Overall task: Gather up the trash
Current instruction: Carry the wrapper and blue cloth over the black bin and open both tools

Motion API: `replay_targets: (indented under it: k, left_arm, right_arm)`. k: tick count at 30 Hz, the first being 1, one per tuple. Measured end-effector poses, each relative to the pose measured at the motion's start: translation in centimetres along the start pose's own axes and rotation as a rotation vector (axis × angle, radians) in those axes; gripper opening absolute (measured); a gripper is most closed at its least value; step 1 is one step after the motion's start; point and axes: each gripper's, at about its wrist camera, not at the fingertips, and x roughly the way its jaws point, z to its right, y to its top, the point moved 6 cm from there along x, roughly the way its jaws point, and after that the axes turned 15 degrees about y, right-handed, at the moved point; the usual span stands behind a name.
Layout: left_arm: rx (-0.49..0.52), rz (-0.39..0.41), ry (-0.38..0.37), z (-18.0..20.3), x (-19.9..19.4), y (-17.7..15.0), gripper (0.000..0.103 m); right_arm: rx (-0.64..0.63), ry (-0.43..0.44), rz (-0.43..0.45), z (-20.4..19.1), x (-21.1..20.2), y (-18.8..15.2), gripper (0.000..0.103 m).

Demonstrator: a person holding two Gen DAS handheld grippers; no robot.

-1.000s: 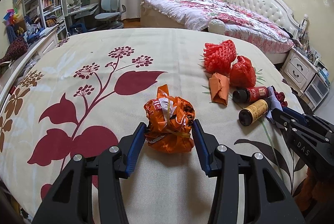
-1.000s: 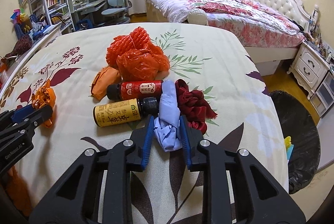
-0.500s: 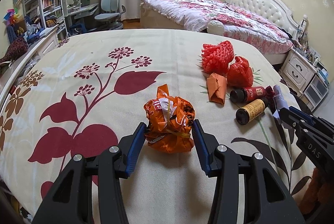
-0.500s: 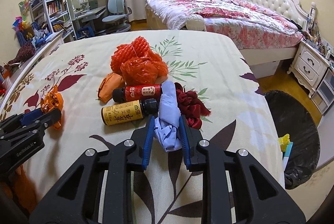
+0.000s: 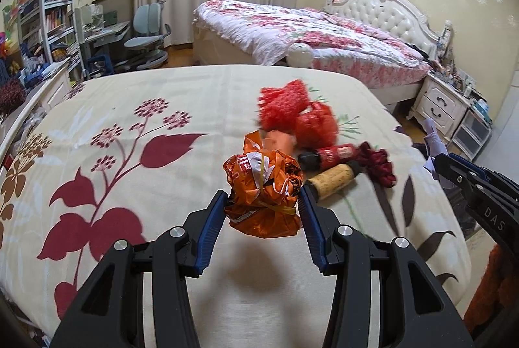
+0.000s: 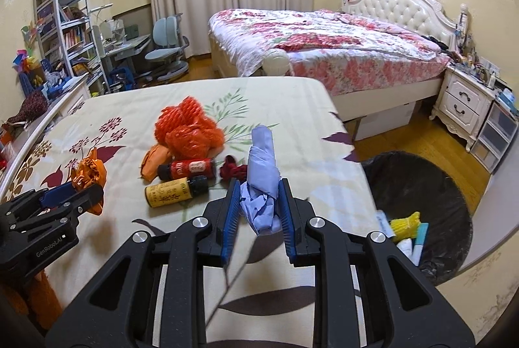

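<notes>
Both grippers loaded above the bedspread

Leftmost, the left gripper (image 5: 262,211) pinches a crumpled orange bag (image 5: 263,190) between its blue pads, jaws moderately apart, the bag lifted clear of the floral bedspread (image 5: 129,127). Beyond it lie red mesh wads (image 5: 296,114), a red bottle (image 6: 188,168), a yellow bottle (image 6: 173,192) and a dark red cloth (image 5: 378,164). Only the right wrist view shows the black-lined trash bin (image 6: 431,185) on the floor. Rightmost, the right gripper (image 6: 259,205) clamps a pale blue paper wad (image 6: 263,182), jaws narrow.

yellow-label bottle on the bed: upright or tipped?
Tipped. The yellow-label bottle lies on its side on the bedspread, black cap pointing right, beside the red-label bottle.
</notes>
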Motion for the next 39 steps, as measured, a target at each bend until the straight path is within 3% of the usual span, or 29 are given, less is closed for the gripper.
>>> replay_targets:
  k: [11,18,26,39]
  left_arm:
    - [0.112,0.077,-0.171,10.1,-1.9,2.3,0.047]
    - [0.183,0.12,-0.233,17.3,-1.8,3.9,0.047]
    - [0.249,0.115,-0.272,23.7,-0.4,4.2,0.047]
    - [0.325,0.078,-0.263,29.3,2.5,3.6,0.047]
  right_arm:
    - [0.067,-0.163,0.076,7.8,-4.2,0.5,0.024]
    - [0.13,-0.242,0.1,13.6,-5.1,0.2,0.024]
    - [0.201,-0.292,0.103,18.7,-5.3,-1.0,0.024]
    - [0.272,-0.348,0.101,23.9,-4.9,-2.7,0.024]
